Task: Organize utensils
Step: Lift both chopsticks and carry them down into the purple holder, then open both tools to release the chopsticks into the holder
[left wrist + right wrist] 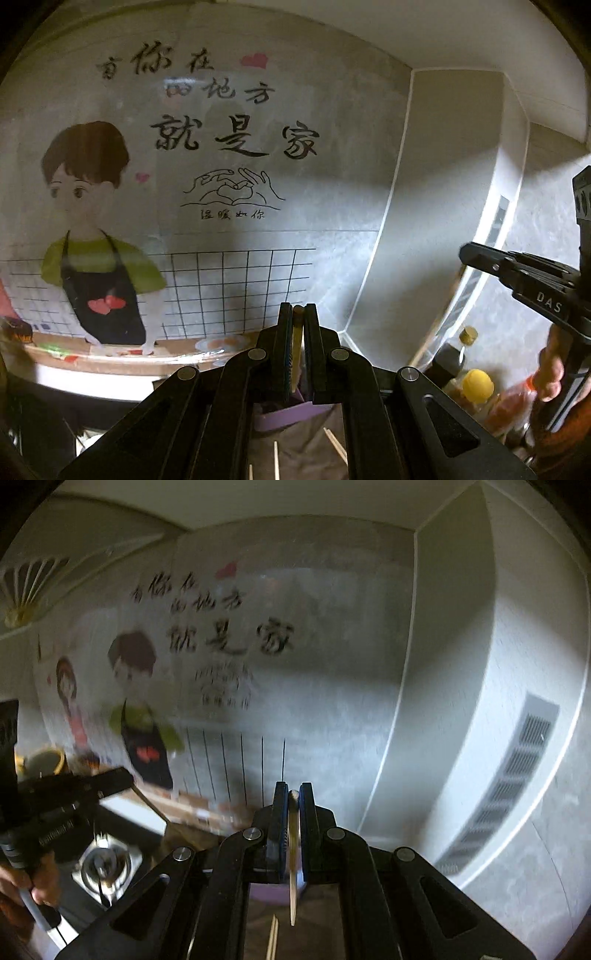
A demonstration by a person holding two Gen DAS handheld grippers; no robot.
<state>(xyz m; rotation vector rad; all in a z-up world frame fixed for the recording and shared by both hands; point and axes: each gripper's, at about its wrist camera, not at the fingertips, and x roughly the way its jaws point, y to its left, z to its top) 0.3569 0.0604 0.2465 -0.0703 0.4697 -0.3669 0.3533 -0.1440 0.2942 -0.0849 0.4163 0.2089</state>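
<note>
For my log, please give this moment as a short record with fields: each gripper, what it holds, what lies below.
left gripper: shut on a chopstick
right gripper: shut on a chopstick
below: purple holder, loose chopsticks
right side: bottles
background: wall picture

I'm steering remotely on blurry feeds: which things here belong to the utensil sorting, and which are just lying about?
Job:
left gripper shut on a chopstick
right gripper shut on a second chopstick
loose chopsticks
purple holder

Lying about:
sauce bottles
gas burner
wall mural
</note>
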